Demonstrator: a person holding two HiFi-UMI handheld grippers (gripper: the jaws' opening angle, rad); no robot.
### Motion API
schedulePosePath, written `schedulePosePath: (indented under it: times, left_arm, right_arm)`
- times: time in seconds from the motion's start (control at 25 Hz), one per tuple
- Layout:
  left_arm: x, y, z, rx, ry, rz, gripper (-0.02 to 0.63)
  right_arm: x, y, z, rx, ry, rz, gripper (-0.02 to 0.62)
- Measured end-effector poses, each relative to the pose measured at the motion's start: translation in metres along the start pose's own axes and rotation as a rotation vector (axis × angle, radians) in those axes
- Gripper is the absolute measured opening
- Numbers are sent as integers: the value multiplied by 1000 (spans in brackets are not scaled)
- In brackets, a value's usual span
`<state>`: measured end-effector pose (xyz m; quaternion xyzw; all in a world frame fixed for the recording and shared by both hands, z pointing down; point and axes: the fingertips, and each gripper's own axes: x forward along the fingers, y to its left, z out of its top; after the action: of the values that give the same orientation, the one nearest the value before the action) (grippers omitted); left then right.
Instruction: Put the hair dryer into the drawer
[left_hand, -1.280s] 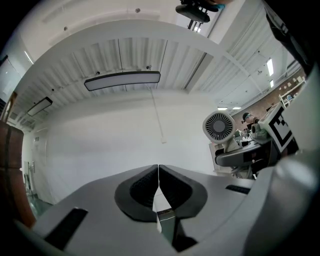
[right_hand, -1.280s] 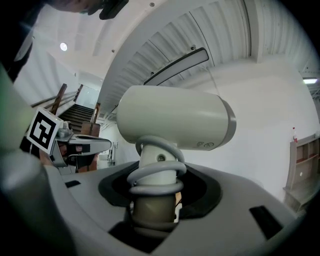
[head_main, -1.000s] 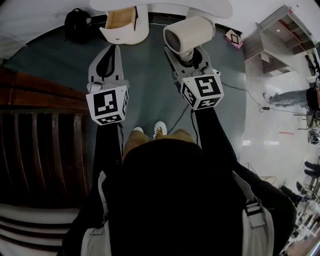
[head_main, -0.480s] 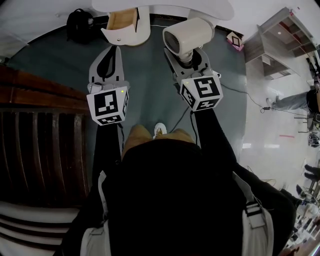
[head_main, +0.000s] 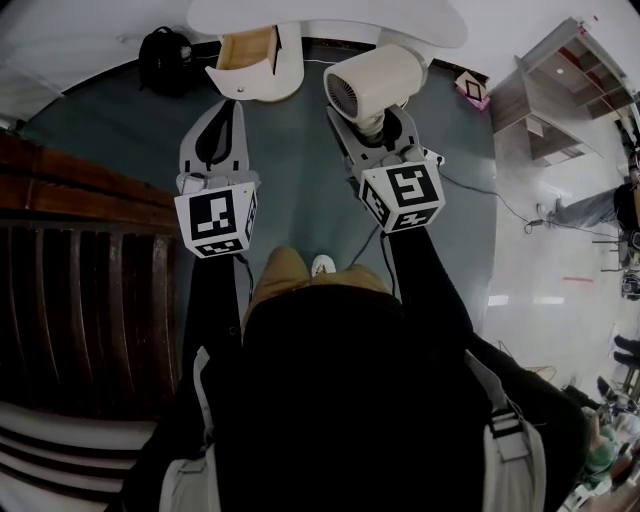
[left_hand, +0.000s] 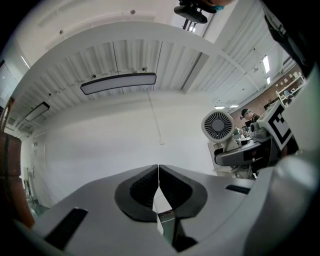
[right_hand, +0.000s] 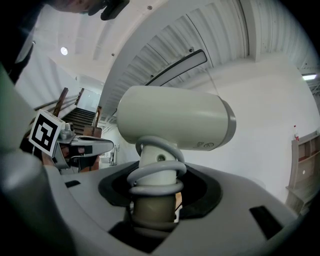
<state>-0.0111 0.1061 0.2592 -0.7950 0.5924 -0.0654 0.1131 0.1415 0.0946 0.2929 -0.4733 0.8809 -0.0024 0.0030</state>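
The right tongs (head_main: 386, 118) are gripping the hair dryer (head_main: 372, 78) by its handle. The jaws are pressing on either side of it, just below the loops of grey cord (right_hand: 156, 176) winding round the handle. The cream body is sitting above the jaws, with its round grille facing toward the left tongs (head_main: 226, 108). The left tongs are holding nothing, and their jaws are meeting at the tips. Ahead of the left tongs, the drawer (head_main: 248, 62) is standing open, showing a wooden inside behind a white front with a small knob. The hair dryer is hanging in the air to the right of the drawer, apart from it, above the blue-grey floor (head_main: 300, 180). A black backpack (head_main: 165, 55) is lying on the floor left of the drawer.
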Motion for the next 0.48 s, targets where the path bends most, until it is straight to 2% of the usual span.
schedulePosePath:
  times: [0.48]
  left_arm:
    - [1, 13, -3, -5, -3, 32, 15]
  right_arm:
    - [15, 6, -4, 8, 6, 32, 235]
